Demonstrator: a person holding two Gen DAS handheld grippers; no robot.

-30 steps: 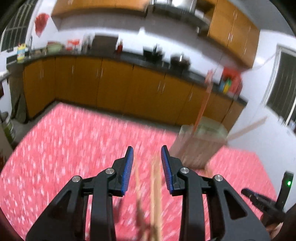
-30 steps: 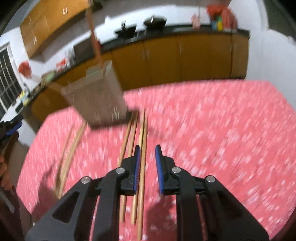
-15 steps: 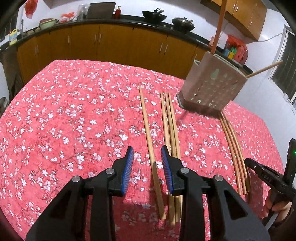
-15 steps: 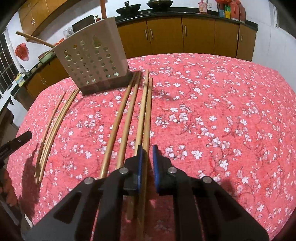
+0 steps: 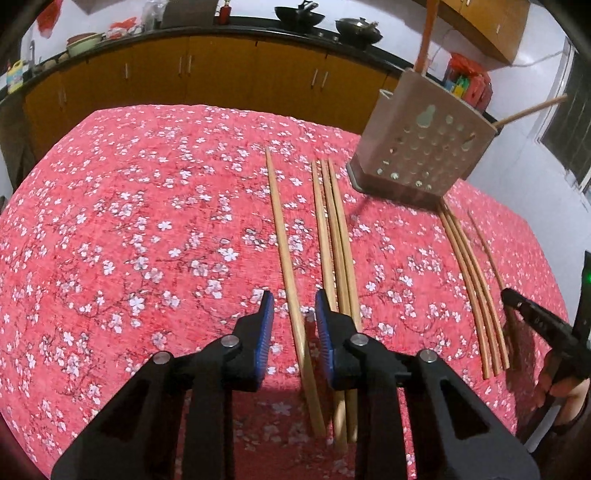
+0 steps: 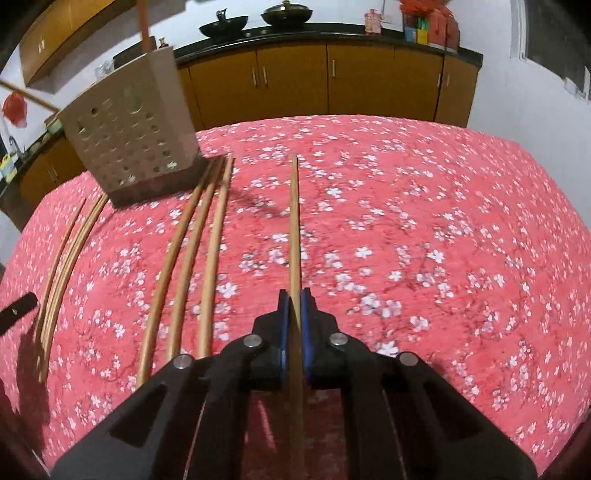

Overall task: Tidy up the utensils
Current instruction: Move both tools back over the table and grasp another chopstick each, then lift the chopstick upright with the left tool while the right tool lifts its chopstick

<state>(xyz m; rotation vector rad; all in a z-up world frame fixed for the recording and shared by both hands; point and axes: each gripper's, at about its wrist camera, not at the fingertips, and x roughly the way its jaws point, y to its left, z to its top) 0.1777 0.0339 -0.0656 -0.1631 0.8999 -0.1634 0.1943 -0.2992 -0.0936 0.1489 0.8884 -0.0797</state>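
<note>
Right gripper (image 6: 294, 301): fingers clamping one stick (image 6: 294, 221) lying on the worktop (image 6: 443, 240). Left gripper (image 5: 293, 306): fingers closing in, straddling a second stick (image 5: 282, 236) with gaps either side, not pinching. Holder (image 5: 424, 147) sitting far behind the sticks.

Home kitchen: orange cabinets (image 5: 192, 74), black countertop (image 6: 332, 35), woks (image 6: 223, 26).

No legible text, label, brand or number anywhere (bottles and packets (image 6: 428, 26) on the back counter (image 6: 332, 35) too blurred to read).
</note>
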